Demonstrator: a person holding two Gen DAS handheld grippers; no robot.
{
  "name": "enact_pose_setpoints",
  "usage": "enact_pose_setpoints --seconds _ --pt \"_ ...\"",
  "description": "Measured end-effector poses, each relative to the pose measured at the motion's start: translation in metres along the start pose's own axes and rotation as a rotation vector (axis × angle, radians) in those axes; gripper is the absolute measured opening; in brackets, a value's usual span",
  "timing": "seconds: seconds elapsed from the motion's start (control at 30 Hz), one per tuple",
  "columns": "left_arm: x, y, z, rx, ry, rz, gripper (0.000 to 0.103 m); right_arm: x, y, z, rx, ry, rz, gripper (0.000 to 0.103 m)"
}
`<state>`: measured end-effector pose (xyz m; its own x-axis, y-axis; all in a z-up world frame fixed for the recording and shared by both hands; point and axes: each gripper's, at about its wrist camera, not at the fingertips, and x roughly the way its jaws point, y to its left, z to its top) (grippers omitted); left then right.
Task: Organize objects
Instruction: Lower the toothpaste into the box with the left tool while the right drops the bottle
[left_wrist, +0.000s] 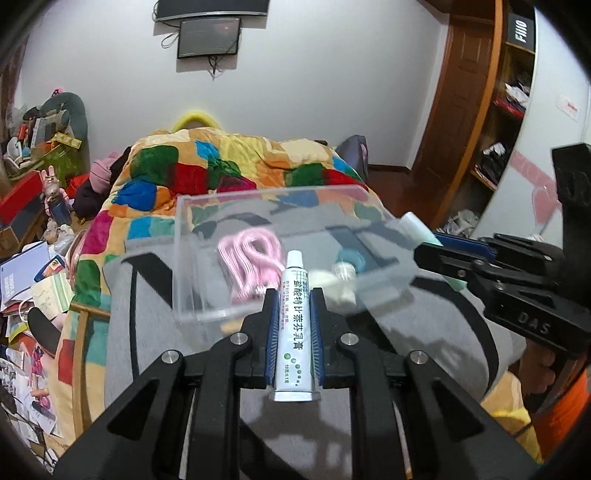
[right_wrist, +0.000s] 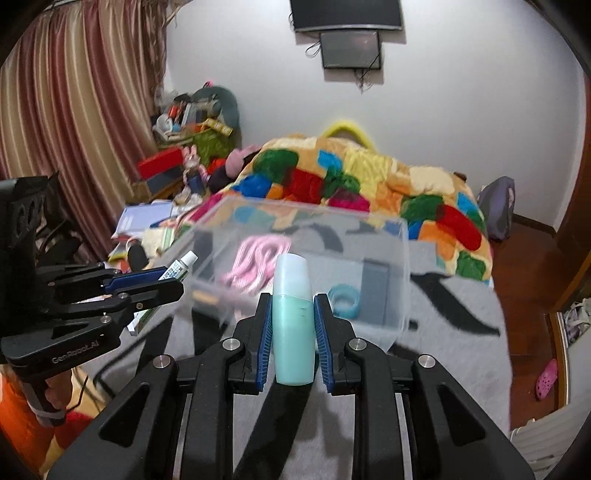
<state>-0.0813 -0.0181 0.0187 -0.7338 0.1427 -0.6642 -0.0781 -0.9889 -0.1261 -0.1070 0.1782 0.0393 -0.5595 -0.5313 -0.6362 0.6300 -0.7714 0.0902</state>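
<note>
My left gripper (left_wrist: 293, 295) is shut on a white ointment tube (left_wrist: 294, 325) with green print, held just before the near wall of a clear plastic box (left_wrist: 184, 258). My right gripper (right_wrist: 293, 299) is shut on a pale green bottle (right_wrist: 292, 321), also at the near side of the box (right_wrist: 400, 280). Inside the box lie a pink coiled cable (left_wrist: 251, 258), a blue tape roll (right_wrist: 345, 295), a dark grey block (right_wrist: 375, 291) and a small white item (left_wrist: 341, 288). Each gripper shows in the other's view, the right one (left_wrist: 439, 254) and the left one (right_wrist: 162, 282).
The box sits on a grey blanket (left_wrist: 147, 350) over a bed with a colourful patchwork quilt (left_wrist: 229, 162). Cluttered books and toys (left_wrist: 33, 280) lie left of the bed. A wooden shelf (left_wrist: 506, 110) stands on the right. A monitor (left_wrist: 208, 37) hangs on the far wall.
</note>
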Motion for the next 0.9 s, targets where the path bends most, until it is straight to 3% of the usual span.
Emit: enact_pose_setpoints --seconds 0.17,0.33,0.63,0.9 --pt "0.012 0.004 0.017 -0.014 -0.006 -0.004 0.016 0.012 -0.008 0.015 0.025 -0.014 -0.055 0.02" --pt "0.037 0.004 0.03 -0.017 0.029 -0.016 0.016 0.044 -0.023 0.021 0.045 0.041 -0.1 0.02" --pt "0.083 0.001 0.031 -0.02 0.12 -0.028 0.016 0.087 -0.034 0.013 0.064 0.147 -0.088 0.02" --pt "0.067 0.004 0.029 -0.039 0.105 -0.035 0.02 0.085 -0.033 0.01 0.081 0.175 -0.053 0.027"
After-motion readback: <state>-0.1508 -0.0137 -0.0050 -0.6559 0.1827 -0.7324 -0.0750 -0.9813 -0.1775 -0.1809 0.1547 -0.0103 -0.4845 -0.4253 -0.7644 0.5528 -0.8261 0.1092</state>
